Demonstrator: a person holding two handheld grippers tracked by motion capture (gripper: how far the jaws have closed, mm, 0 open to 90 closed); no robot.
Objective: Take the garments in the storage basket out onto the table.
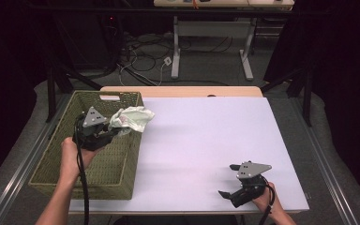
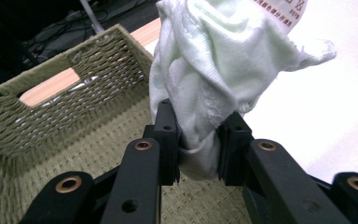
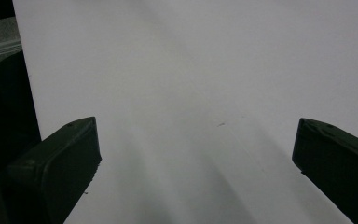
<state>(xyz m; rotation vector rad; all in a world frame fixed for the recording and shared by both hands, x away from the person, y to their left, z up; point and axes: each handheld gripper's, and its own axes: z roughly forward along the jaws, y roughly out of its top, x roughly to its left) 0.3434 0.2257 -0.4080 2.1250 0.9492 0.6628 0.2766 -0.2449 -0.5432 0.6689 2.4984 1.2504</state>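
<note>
Cloth held over basket at table's left

The left gripper (image 1: 107, 133) clamps a pale cloth (image 1: 132, 118) above the basket (image 1: 117, 176) rim; the right gripper (image 1: 228, 180), jaws apart, rests near the white table (image 1: 206, 136) edge.

Counted one pale cloth (image 1: 132, 119), one woven basket (image 1: 58, 161), two grippers: left (image 1: 114, 132), right (image 1: 229, 180).

A white care label (image 2: 279, 9) on the pale green cloth (image 2: 214, 60) bears red print and a crossed-out symbol; its characters are too small to read.
</note>
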